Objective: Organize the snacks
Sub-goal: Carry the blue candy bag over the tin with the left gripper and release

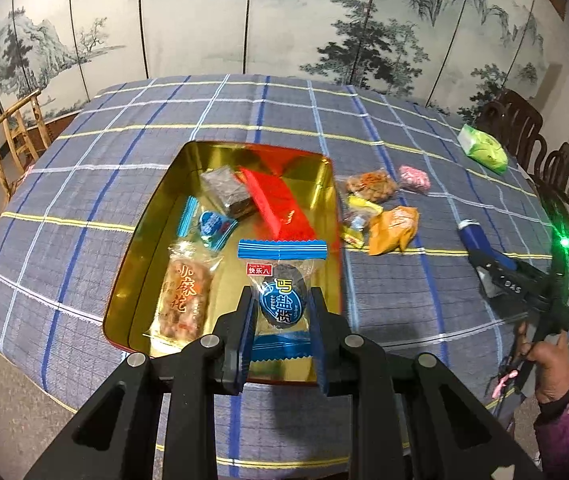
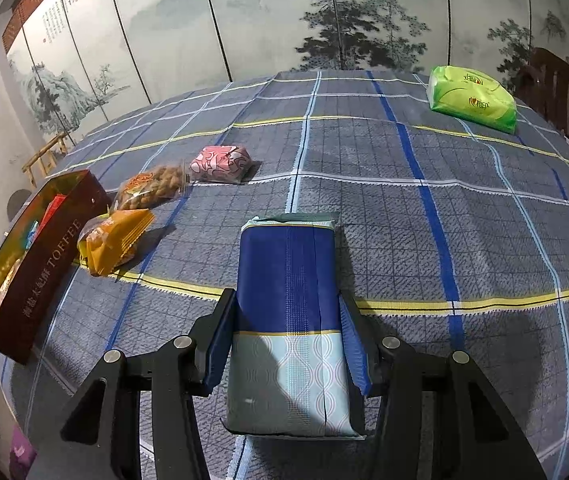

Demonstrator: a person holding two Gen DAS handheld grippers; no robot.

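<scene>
My left gripper (image 1: 282,306) is shut on a blue-edged clear snack packet (image 1: 282,280) and holds it over the near end of the gold-lined tin box (image 1: 140,240). Several snacks lie in the box, among them a twisted-dough pack (image 1: 184,292) and a red packet (image 1: 280,204). My right gripper (image 2: 284,320) is shut on a blue and pale tissue pack (image 2: 288,300), just above the tablecloth. It shows in the left wrist view (image 1: 480,248) at the right. The box shows at the left in the right wrist view (image 2: 44,256).
On the checked tablecloth (image 1: 404,300) right of the box lie an orange packet (image 2: 116,236), a clear pack of brown snacks (image 2: 152,186), a pink packet (image 2: 220,164) and a small yellow one (image 1: 360,210). A green tissue pack (image 2: 472,98) lies far right. Wooden chairs (image 1: 524,128) stand around.
</scene>
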